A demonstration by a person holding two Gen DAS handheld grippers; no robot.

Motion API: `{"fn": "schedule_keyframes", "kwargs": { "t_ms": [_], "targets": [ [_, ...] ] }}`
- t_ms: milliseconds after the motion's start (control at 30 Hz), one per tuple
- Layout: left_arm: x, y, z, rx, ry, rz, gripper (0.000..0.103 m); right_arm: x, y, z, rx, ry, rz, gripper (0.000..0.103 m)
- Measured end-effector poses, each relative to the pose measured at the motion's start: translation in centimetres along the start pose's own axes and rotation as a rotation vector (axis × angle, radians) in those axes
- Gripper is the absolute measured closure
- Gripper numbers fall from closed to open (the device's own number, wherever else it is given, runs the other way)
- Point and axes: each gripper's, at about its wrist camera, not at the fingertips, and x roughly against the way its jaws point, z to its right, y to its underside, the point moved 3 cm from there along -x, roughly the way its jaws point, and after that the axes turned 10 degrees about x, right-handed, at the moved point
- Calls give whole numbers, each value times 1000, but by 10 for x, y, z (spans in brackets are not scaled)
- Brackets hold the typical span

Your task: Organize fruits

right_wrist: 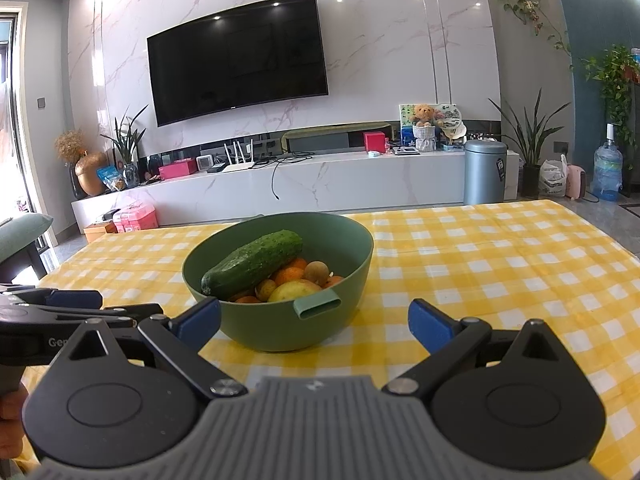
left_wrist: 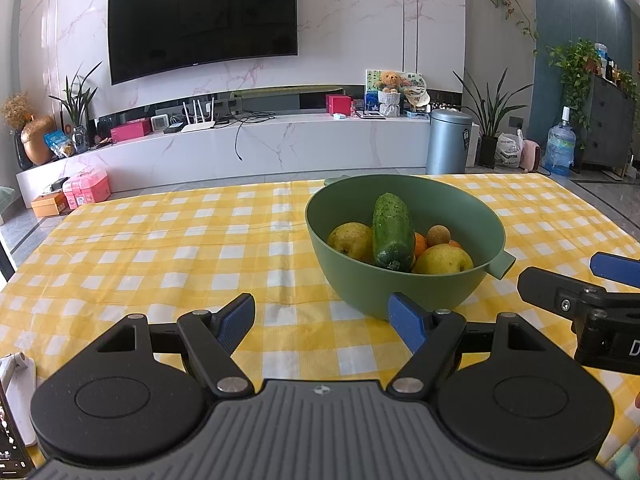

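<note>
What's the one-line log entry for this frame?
left gripper: open, empty | right gripper: open, empty | cucumber: atop fruit in green bowl | bowl on checked tablecloth

My left wrist camera sits low over the checked tablecloth (left_wrist: 160, 248), looking forward between my spread fingers toward the TV wall, with the green bowl (left_wrist: 400, 292) close and right of centre. My right wrist camera faces the same wall from further right, with the bowl (right_wrist: 280, 328) close and left of centre. Both share the bowl, cloth and television (left_wrist: 204, 20) (each also catches the other claw at its edge).
</note>
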Motion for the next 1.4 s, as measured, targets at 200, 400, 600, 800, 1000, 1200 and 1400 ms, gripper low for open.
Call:
{"fn": "schedule_keyframes", "kwargs": {
  "t_ms": [200, 400, 600, 800, 1000, 1200, 1400],
  "targets": [
    [0, 0, 0, -1, 0, -1, 14, 0, 0, 0, 1, 0, 0, 7],
    [0, 0, 0, 0, 0, -1, 14, -1, 0, 0, 4, -1, -3, 7],
    [0, -1, 0, 0, 0, -2, 14, -2, 1, -2, 9, -3, -5, 7],
    [0, 0, 0, -1, 0, -2, 14, -2, 1, -2, 10, -4, -5, 7],
    [0, -1, 0, -1, -1, -3, 14, -3, 2, -2, 15, -6, -6, 7],
    [0, -1, 0, 1, -1, -2, 14, -3, 2, -2, 15, -7, -6, 7],
    [0, 2, 2, 5, -3, -2, 14, -4, 2, -1, 17, -7, -7, 7]
  ]
}}
